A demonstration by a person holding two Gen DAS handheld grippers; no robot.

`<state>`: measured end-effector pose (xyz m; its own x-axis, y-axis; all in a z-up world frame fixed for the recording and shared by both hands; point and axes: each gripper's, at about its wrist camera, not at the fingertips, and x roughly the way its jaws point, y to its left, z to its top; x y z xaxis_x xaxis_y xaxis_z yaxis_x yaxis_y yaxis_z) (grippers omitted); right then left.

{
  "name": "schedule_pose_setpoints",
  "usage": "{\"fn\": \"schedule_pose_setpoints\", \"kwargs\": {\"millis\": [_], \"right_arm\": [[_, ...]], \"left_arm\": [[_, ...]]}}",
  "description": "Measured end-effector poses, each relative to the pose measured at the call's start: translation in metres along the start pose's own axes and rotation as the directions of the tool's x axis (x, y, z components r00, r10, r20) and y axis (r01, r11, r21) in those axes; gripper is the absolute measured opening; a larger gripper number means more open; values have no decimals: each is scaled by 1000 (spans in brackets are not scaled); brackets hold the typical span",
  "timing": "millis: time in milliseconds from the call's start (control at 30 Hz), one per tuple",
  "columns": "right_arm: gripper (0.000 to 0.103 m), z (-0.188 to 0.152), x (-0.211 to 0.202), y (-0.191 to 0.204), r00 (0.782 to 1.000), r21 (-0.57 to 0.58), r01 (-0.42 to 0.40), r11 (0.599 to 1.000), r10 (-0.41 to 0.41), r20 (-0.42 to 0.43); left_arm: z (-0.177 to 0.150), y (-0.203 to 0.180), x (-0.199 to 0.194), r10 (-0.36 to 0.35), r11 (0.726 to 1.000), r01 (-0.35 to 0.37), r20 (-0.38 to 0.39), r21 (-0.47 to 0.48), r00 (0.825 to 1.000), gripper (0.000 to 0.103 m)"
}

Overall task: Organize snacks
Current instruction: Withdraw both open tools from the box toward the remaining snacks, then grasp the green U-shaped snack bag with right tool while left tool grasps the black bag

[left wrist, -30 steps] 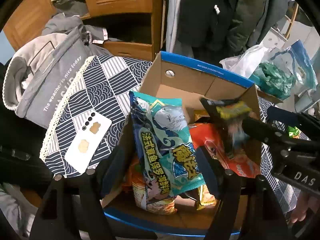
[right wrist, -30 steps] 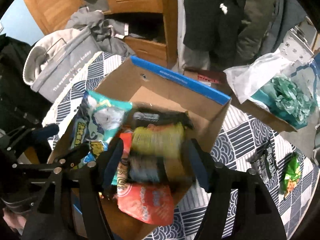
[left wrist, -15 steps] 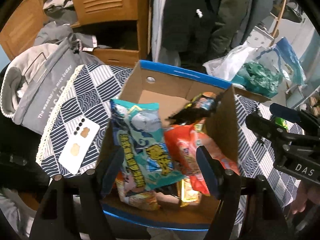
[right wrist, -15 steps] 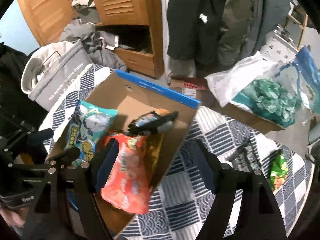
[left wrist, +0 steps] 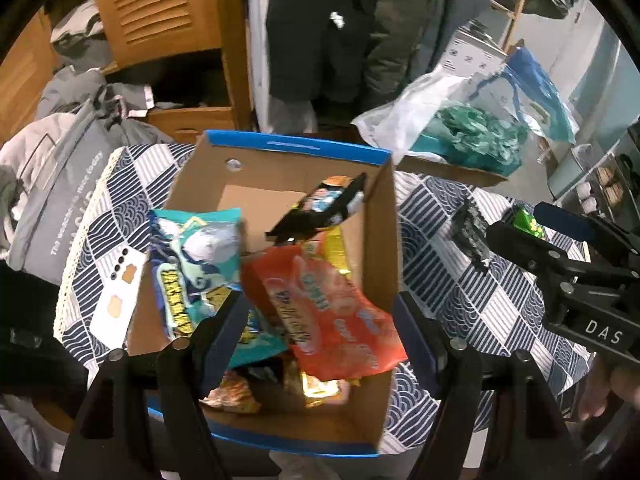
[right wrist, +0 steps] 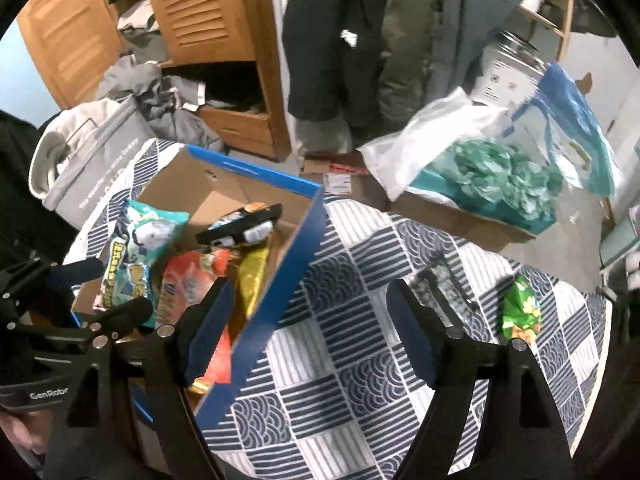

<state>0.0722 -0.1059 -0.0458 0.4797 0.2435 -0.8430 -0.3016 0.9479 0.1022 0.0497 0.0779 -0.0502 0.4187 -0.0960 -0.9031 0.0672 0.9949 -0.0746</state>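
Observation:
A cardboard box (left wrist: 296, 148) with a blue rim holds a teal snack bag (left wrist: 192, 256), an orange bag (left wrist: 320, 304) and a black packet (left wrist: 320, 208) lying on top. My left gripper (left wrist: 320, 340) hangs open above the box's near end, with nothing between its fingers. My right gripper (right wrist: 310, 332) is open and empty over the patterned tablecloth (right wrist: 360, 360), just right of the box (right wrist: 256, 170). A green packet (right wrist: 520, 312) and a dark packet (right wrist: 444, 284) lie on the cloth to the right.
A white phone (left wrist: 118, 300) lies on the cloth left of the box. A grey hoodie (left wrist: 52, 184) is piled at the far left. Behind the table are a wooden wardrobe (right wrist: 208, 8), hanging coats and a plastic bag of teal stuff (right wrist: 500, 176) on a carton.
The black and yellow packet that was between my right gripper's fingers now lies in the box. Both grippers have pulled up and to the right; the right one now hangs over the cloth.

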Motion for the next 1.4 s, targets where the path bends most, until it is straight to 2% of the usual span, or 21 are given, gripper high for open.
{"fn": "schedule_pose_setpoints", "kwargs": {"millis": [400,733,1033,1400], "right_arm": [[80,-27,-28,-44,998,48,53,997,-54,20],[80,-54,-34,-93,996,111,86,990,-87,2],[80,-73,-24,-143,992,193,124,973,-119,-38],[80,-90,2,-196,986,259,155,953,-132,-105]], "left_arm": [[-2,-58,2,-8,995,9,-11,98,1000,76],[-4,-106,14,2,986,4,-37,164,999,76],[-3,-140,32,24,978,-10,-62,208,998,76],[8,-165,60,25,978,-4,-95,210,995,76]]}}
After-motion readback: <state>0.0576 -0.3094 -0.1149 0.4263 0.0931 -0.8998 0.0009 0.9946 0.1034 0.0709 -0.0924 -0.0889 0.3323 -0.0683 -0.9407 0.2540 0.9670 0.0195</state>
